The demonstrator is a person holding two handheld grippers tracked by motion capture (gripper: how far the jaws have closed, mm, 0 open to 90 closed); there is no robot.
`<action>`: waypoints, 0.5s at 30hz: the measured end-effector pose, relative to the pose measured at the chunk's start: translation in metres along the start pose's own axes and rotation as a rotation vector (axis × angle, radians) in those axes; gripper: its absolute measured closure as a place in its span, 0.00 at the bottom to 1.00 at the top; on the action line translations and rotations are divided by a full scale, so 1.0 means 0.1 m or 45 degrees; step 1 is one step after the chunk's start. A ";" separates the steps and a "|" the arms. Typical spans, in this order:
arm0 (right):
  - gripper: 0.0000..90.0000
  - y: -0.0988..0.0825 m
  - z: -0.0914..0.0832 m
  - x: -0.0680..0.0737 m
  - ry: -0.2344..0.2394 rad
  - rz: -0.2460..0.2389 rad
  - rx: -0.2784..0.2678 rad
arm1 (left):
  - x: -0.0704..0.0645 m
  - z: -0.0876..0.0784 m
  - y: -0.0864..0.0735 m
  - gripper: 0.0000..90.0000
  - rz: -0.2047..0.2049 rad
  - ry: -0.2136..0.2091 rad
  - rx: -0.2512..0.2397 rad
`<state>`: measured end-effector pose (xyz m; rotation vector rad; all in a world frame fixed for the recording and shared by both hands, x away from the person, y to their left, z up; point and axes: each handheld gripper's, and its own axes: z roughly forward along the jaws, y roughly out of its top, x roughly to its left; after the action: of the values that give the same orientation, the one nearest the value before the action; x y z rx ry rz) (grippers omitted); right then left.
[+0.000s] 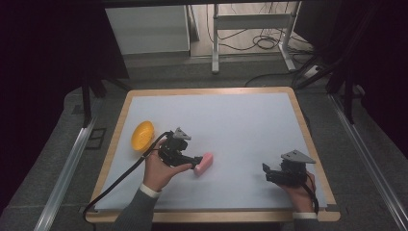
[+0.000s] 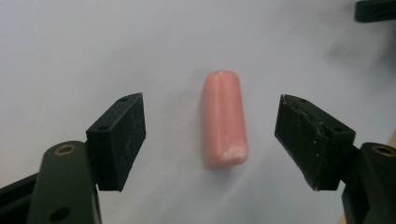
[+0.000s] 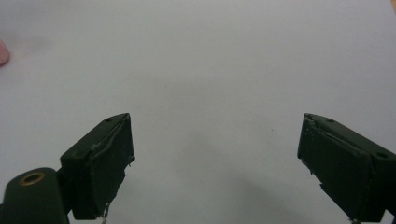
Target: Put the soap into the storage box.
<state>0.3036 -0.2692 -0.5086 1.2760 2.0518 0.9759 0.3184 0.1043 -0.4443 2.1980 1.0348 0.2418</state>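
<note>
1. At a table covered by a pale mat (image 1: 216,130), a person works with a hand-held two-jaw gripper in each hand, forearms entering from the near edge in the high view.

2. The left gripper (image 1: 196,162) sits left of centre on the mat, pointing to the person's right at a pink sausage-shaped piece (image 1: 203,163). Its tips are at the piece's near end.

3. In the left gripper view, the pink piece (image 2: 224,120) lies flat on the mat, lengthwise between the two black jaws. The jaws stand wide, with a clear gap of mat on either side of the piece; neither pad touches it.

4. The left hand (image 1: 161,171) grips the tool from behind, a grey sleeve and white cuff showing, and a black cable trails off toward the table's near left corner.

5. The right gripper (image 1: 267,172) rests near the right front of the mat, well apart from the pink piece, held by the right hand (image 1: 300,185). In the right gripper view its jaws are spread wide over bare mat, with nothing between them.

6. A yellow bowl (image 1: 143,135) lies tilted on its side near the mat's left edge, just behind the left hand.
</note>
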 end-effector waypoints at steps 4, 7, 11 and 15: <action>0.11 0.00 0.00 -0.01 -0.002 0.001 -0.002 | -0.02 0.06 0.02 0.30 0.003 -0.001 0.022; 0.11 -0.01 0.00 -0.02 -0.015 0.014 0.002 | -0.08 0.15 0.06 0.30 0.016 -0.006 0.052; 0.11 -0.01 0.00 -0.03 -0.013 0.017 0.002 | -0.08 0.22 0.06 0.31 0.011 -0.025 0.061; 0.11 -0.01 0.01 -0.03 -0.016 0.014 0.005 | -0.09 0.34 0.05 0.32 0.009 -0.027 0.104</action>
<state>0.3047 -0.2723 -0.5098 1.2936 2.0402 0.9674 0.3304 0.0783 -0.4658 2.2731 1.0419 0.1824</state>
